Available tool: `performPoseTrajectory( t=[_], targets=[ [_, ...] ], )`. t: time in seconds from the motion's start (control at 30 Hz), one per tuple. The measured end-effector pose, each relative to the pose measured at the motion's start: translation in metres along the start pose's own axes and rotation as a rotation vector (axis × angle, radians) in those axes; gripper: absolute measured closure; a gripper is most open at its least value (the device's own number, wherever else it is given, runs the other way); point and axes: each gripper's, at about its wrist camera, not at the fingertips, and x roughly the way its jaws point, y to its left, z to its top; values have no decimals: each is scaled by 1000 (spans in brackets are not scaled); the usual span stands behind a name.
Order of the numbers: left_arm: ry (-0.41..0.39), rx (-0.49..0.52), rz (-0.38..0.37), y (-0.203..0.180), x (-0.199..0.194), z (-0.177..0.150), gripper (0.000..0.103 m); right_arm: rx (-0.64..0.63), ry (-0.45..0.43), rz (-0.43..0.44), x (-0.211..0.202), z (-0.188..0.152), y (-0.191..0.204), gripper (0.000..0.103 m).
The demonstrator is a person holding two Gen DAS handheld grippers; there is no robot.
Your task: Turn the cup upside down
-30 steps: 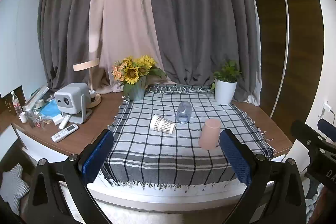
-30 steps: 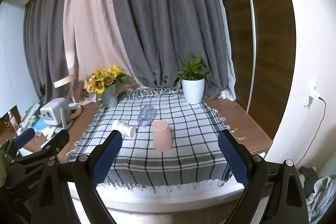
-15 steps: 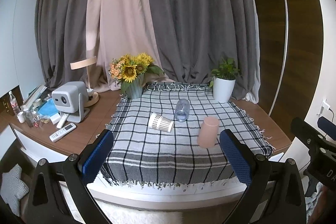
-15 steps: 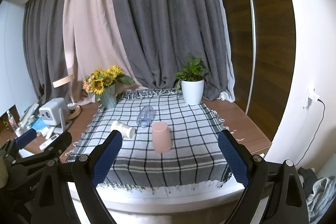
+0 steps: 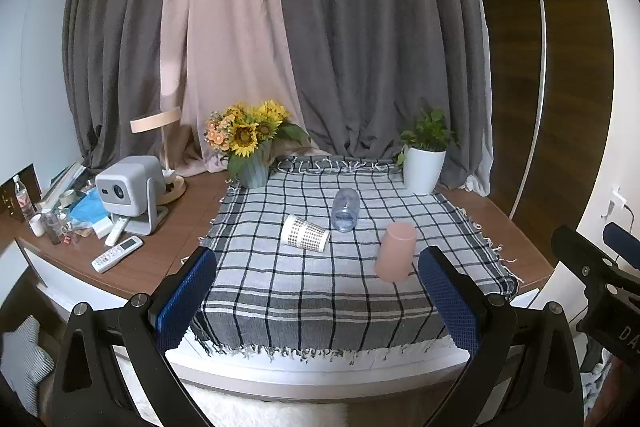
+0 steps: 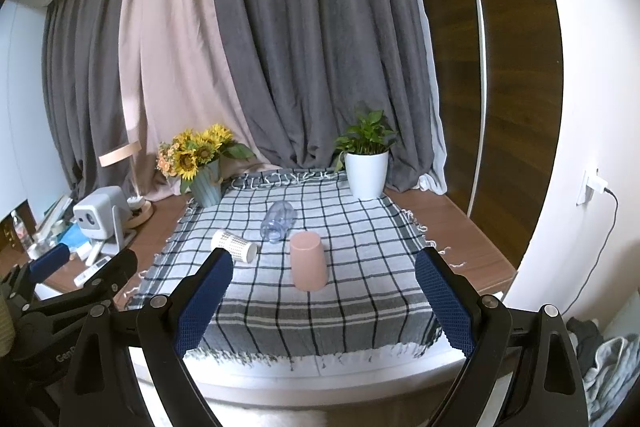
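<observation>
A pink cup (image 5: 395,251) (image 6: 308,260) stands mouth down on the checked cloth (image 5: 320,291) (image 6: 320,307). A white dotted paper cup (image 5: 305,233) (image 6: 234,245) lies on its side left of it. A clear plastic cup (image 5: 345,209) (image 6: 278,221) lies on its side behind them. My left gripper (image 5: 318,301) is open and empty, held off the table's front edge. My right gripper (image 6: 322,301) is open and empty, also in front of the table. The left gripper shows at the left of the right wrist view (image 6: 76,279).
A sunflower vase (image 5: 250,151) (image 6: 204,171) stands at the cloth's back left, a white potted plant (image 5: 425,163) (image 6: 366,163) at back right. A projector (image 5: 128,187), lamp (image 5: 158,131), remotes (image 5: 117,247) and clutter sit on the wooden desk to the left. Curtains hang behind.
Both grippers have drifted slightly back and up; the table sits a little lower and farther in both views. Nothing on the table moved.
</observation>
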Motion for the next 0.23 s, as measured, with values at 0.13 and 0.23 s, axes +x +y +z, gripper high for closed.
performPoseTrajectory(
  t=[0.13,0.23],
  targets=[
    [5,-2,-7,2,0,0,0,1,4,-2,1,-1,0,10],
    [4,-1,-9,1,1,0,0,4,7,-6,1,-1,1,10]
  ],
)
